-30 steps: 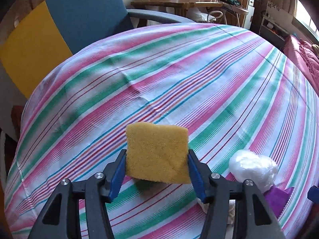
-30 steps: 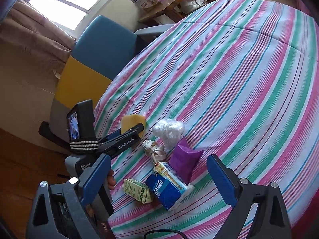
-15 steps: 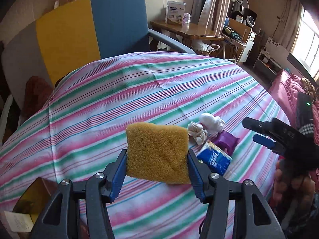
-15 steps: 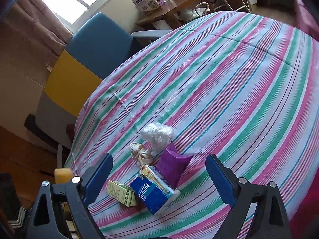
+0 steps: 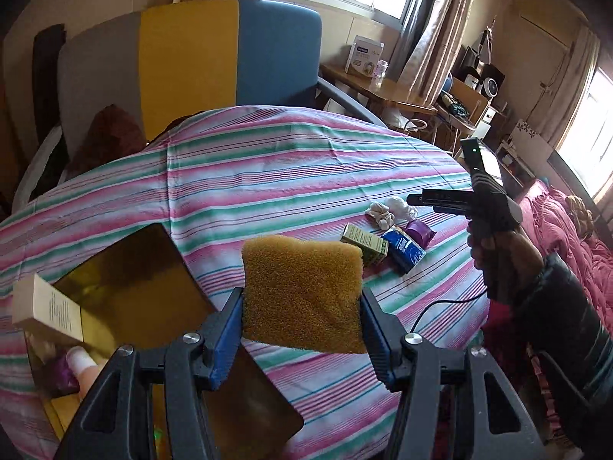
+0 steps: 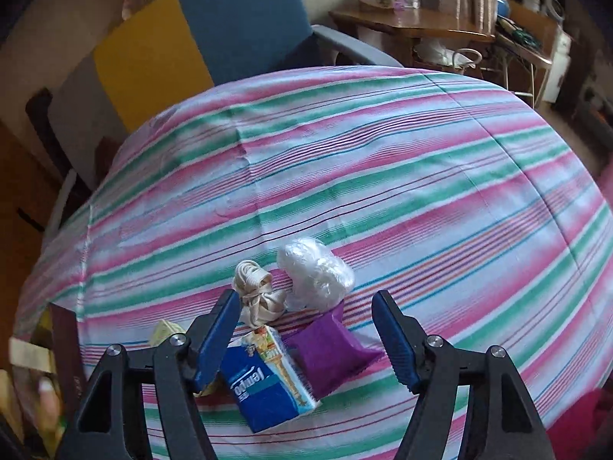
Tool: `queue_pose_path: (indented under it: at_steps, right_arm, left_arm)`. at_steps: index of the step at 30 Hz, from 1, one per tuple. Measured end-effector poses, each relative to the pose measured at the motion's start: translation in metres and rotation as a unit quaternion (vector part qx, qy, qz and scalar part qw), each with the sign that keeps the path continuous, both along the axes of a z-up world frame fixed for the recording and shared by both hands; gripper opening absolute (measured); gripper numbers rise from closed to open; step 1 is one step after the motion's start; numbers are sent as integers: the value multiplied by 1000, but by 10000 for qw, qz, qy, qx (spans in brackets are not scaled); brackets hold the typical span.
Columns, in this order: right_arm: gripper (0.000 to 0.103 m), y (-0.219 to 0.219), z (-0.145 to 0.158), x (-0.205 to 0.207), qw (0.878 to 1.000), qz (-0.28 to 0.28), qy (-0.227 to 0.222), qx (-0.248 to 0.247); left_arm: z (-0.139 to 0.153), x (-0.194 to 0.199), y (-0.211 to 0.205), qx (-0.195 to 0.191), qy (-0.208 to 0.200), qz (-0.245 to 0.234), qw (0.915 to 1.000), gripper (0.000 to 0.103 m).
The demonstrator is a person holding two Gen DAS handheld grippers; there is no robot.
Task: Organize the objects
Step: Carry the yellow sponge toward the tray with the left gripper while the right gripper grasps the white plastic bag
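Here, at the near left edge of the pink, green and white striped tablecloth (image 5: 306,161), a translucent amber plastic bin (image 5: 153,287) with a pale cardboard box (image 5: 46,303) leaning at its left rim. Above the bin's right side, a mustard-yellow square sponge (image 5: 302,293), clamped flat between the blue pads of the left gripper (image 5: 302,329) and held clear of the cloth.

Further right, toward the near right edge, a tight cluster: a small green-and-yellow carton (image 5: 364,243), a blue Tempo tissue pack (image 6: 268,379), a purple foil pouch (image 6: 329,352), a cream knotted ribbon bundle (image 6: 258,299) and a crumpled clear plastic bag (image 6: 314,272), each touching a neighbour. Directly over the tissue pack and pouch, the right gripper (image 6: 302,341), jaws spread wide, gripping nothing.

Beyond the far edge, a grey, yellow and blue upholstered chair (image 5: 199,65).
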State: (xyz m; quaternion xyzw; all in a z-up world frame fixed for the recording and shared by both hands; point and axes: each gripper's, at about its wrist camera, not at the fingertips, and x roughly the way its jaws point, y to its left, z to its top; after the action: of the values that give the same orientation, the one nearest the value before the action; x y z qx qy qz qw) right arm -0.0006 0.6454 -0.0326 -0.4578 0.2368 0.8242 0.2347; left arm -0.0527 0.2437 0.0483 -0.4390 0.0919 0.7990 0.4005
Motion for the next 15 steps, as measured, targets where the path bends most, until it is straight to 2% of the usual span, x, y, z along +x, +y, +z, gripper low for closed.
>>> queue_pose_path:
  at_steps: [4, 8, 9, 10, 11, 15]
  right_arm:
    - [71, 12, -19, -27, 9975, 263, -600, 271]
    - [69, 17, -31, -40, 9948, 427, -865, 338]
    - [66, 18, -36, -43, 9936, 463, -979, 334]
    - [50, 19, -41, -45, 9920, 469, -1129, 328]
    - [41, 20, -46, -45, 9912, 465, -1212, 273]
    - [38, 23, -52, -42, 9930, 399, -1103, 158]
  left_arm:
    - [-10, 1, -37, 16, -127, 344, 9993, 58]
    - [-19, 3, -68, -53, -179, 605, 9980, 58]
    - [-20, 4, -74, -62, -188, 657, 9976, 58]
    - [-21, 4, -81, -63, -198, 718, 9972, 58]
    - [-23, 4, -87, -65, -216, 796, 9966, 58]
    - [-31, 1, -113, -107, -299, 1134, 9930, 58]
